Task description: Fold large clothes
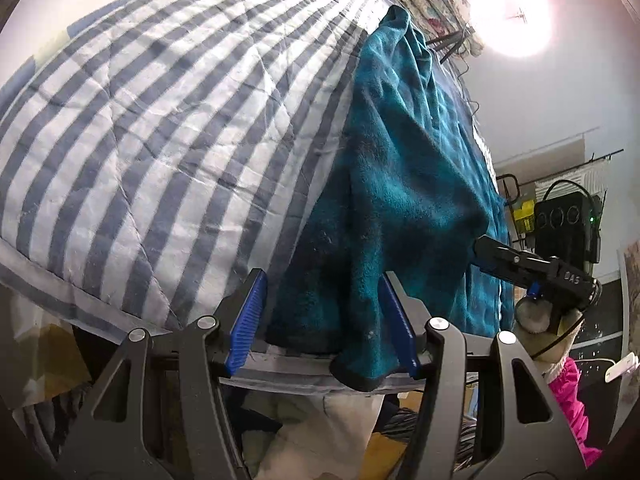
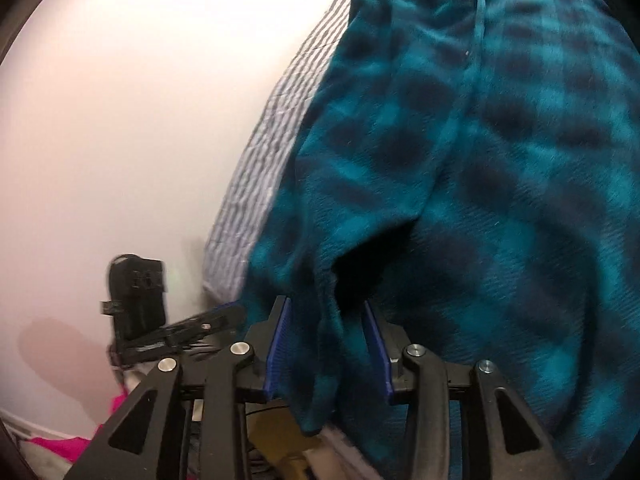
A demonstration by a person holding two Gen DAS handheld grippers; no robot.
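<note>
In the left wrist view we see a striped quilt (image 1: 160,140) filling the left and centre of the frame, its bound edge running along the lower left above a heap of pale and yellow cloth (image 1: 48,360). Right of centre the teal fleece garment (image 1: 400,168) hangs over the quilt's edge, and our left gripper (image 1: 322,324) stands spread around its lower hem, the right blue pad against the fabric, the left pad apart from it. Further right the right gripper (image 1: 516,264) reaches in toward the fleece, with a gloved hand (image 1: 552,332) and a pink sleeve (image 1: 568,392) below it; a bright lamp (image 1: 510,14) glares at upper right on a white wall. In the right wrist view a bare pale wall takes the left half, the other tool sits at lower left, and a hanging fold of the plaid fleece drops between our right gripper's half-spread pads without being pinched.
</note>
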